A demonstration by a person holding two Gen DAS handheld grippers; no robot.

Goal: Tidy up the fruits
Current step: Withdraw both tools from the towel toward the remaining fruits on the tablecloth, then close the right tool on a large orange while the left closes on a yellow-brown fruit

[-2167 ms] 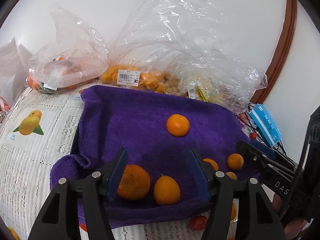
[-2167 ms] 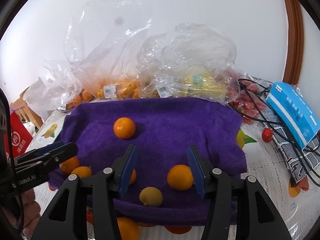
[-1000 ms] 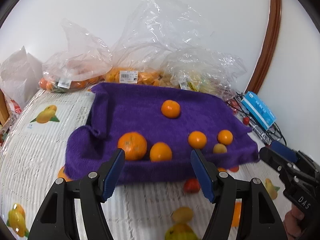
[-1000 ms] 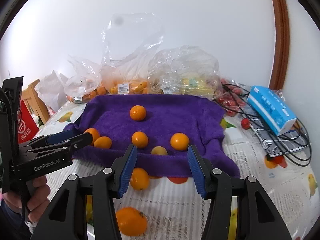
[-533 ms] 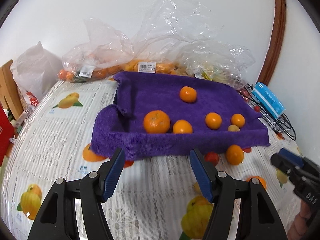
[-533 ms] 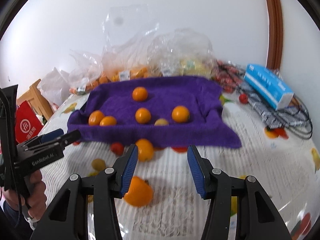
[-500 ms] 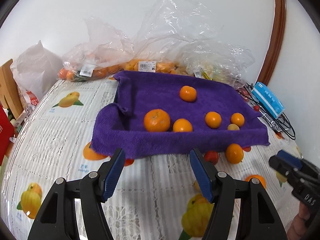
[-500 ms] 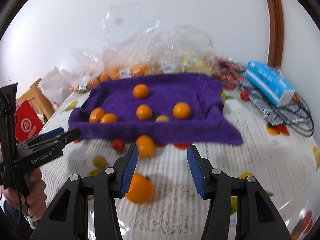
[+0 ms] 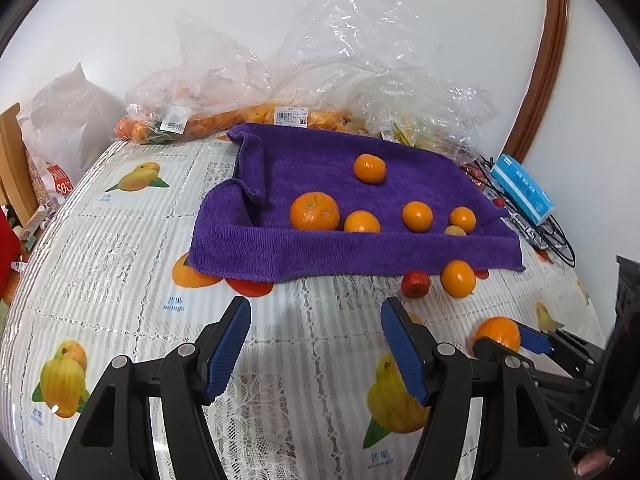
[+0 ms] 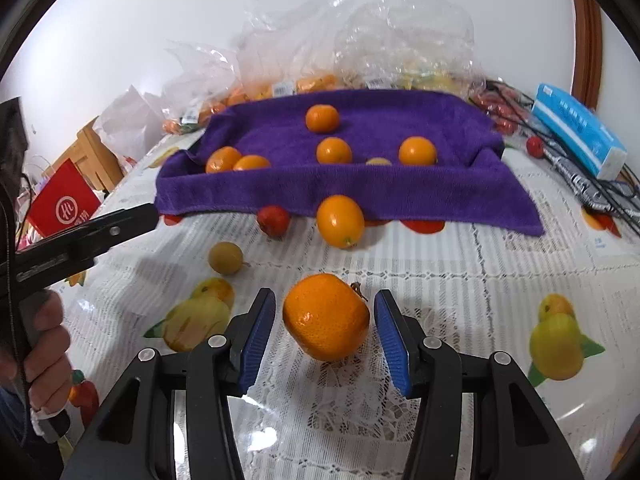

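A purple towel (image 9: 320, 160) lies on the table and holds several oranges; it also shows in the right wrist view (image 10: 400, 196). A large mandarin (image 10: 326, 322) sits on the tablecloth between the open fingers of my right gripper (image 10: 326, 332), with gaps on both sides. The same mandarin (image 9: 497, 333) shows at the right gripper's tip in the left wrist view. My left gripper (image 9: 316, 344) is open and empty above the bare tablecloth, in front of the towel. An orange (image 10: 340, 221), a small red fruit (image 10: 273, 221) and a small yellow-green fruit (image 10: 225, 257) lie loose before the towel.
Clear plastic bags of fruit (image 9: 280, 92) stand behind the towel against the wall. A blue box (image 10: 580, 136) and black cables (image 10: 592, 188) lie at the right. A red bag (image 10: 60, 204) and a wooden chair are off the table's left edge.
Both grippers have pulled back from the towel toward the table's front. My right gripper has dropped low, so the large mandarin now sits between its fingers.
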